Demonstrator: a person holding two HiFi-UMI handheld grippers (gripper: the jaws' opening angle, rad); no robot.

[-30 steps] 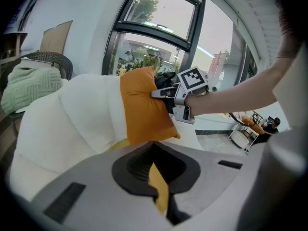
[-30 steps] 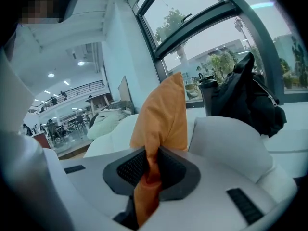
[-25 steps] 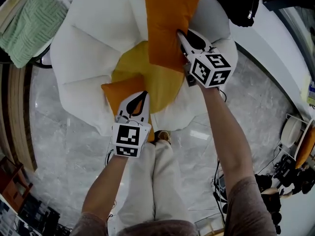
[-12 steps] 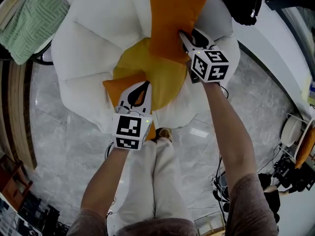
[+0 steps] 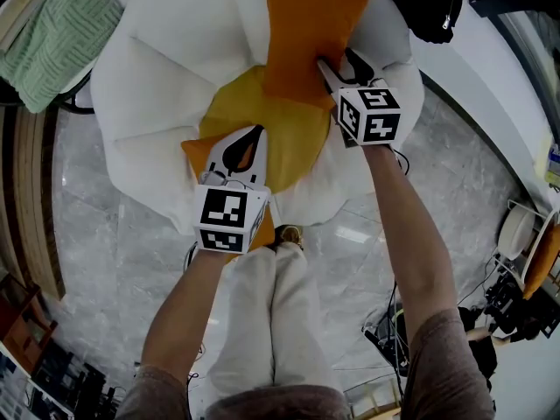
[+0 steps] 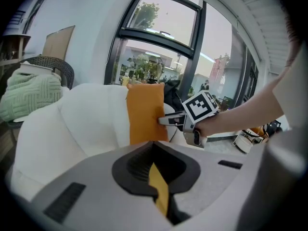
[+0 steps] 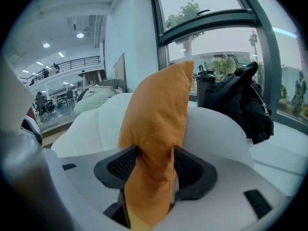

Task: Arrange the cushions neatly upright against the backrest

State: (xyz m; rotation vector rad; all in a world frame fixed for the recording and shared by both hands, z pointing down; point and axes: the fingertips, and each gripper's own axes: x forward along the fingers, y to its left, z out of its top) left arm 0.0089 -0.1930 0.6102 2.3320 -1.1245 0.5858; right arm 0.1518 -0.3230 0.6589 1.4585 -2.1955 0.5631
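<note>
Room lies bare along the left of the white padded armchair (image 5: 166, 86). One tall orange fabric cushion (image 5: 306, 33) stands upright against the back's right side. The right claw (image 5: 337, 59) has just been opening, yet its pads press the cushion's edge. One yellow cushion (image 5: 289, 138) lies mid-seat. A second, flat orange cushion (image 5: 194, 151) lies at the front edge, pinched by the closed left claw (image 5: 249, 136).

Right gripper (image 5: 336, 59) fingers opening, orange cushion (image 5: 306, 33) between.
</note>
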